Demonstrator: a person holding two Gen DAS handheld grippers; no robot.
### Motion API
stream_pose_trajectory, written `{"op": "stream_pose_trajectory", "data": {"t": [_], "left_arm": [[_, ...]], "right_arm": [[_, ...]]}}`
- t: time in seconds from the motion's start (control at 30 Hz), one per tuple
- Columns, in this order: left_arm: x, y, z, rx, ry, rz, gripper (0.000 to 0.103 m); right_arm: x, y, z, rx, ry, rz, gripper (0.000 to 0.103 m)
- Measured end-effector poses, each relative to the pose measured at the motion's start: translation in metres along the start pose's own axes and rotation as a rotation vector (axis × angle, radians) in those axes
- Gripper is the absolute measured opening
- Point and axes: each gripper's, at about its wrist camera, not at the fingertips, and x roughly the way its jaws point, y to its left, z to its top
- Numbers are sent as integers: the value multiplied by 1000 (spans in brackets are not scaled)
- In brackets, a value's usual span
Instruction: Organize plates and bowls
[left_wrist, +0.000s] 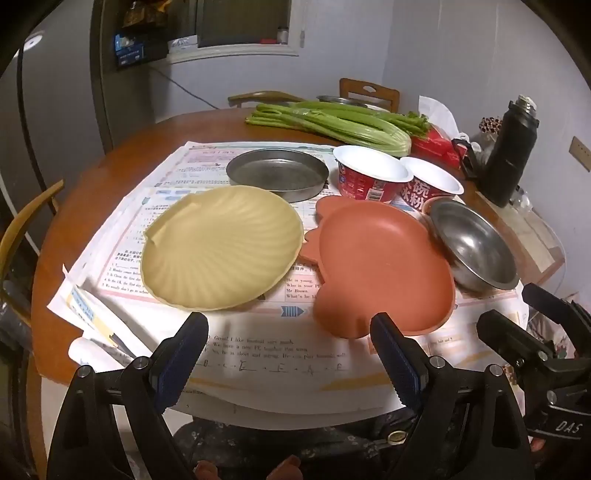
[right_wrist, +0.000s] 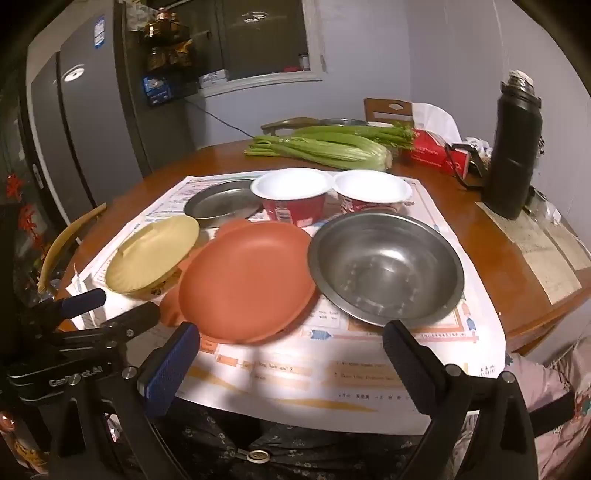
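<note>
Round and brown, the wooden surface (left_wrist: 192, 136) in the left wrist view is spread with printed paper sheets (left_wrist: 258, 354) under a pale blue wall. On the paper lie a cream shell-shaped plastic plate (left_wrist: 221, 247), a terracotta crab-shaped plastic plate (left_wrist: 384, 266) just beside it, a flat round metal pan (left_wrist: 277, 173) behind them, two red paper bowls with white insides (left_wrist: 373, 173) touching each other, and a shiny steel bowl (left_wrist: 472, 243) touching the crab plate's right edge. Behind them lie a bunch of green celery (left_wrist: 332, 123) and a tall black flask (left_wrist: 511, 151). The left gripper (left_wrist: 291, 325) tilts down above the near paper, its jaws spread wide with nothing between them. The right gripper (left_wrist: 517, 314) shows at the lower right edge.

Grey refrigerator doors (right_wrist: 74, 122) and a window sill stand at the back of the right wrist view. The steel bowl (right_wrist: 388, 266) lies nearest on the paper, the crab plate (right_wrist: 247, 277) to its left, touching it, and the shell plate (right_wrist: 151, 254) further left. The metal pan (right_wrist: 221, 201) and the paper bowls (right_wrist: 291, 199) sit behind, with the celery (right_wrist: 325, 147) and flask (right_wrist: 515, 147) beyond. The right gripper (right_wrist: 291, 336) angles down before the crab plate and steel bowl, jaws released and empty. The left gripper (right_wrist: 122, 304) hangs at lower left.
</note>
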Motion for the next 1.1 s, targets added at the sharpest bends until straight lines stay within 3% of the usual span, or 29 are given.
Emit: {"op": "stream_pose_trajectory", "data": {"t": [0.1, 0.2, 1.1], "left_arm": [[-2, 1, -1, -11, -15, -17, 90], [-3, 0, -1, -6, -13, -10, 90], [-9, -7, -2, 18, -25, 0, 90]], "right_arm": [[-3, 9, 2, -7, -3, 4, 100], [-5, -7, -2, 53, 3, 36, 100], [-1, -2, -1, 36, 39, 25, 100]]}}
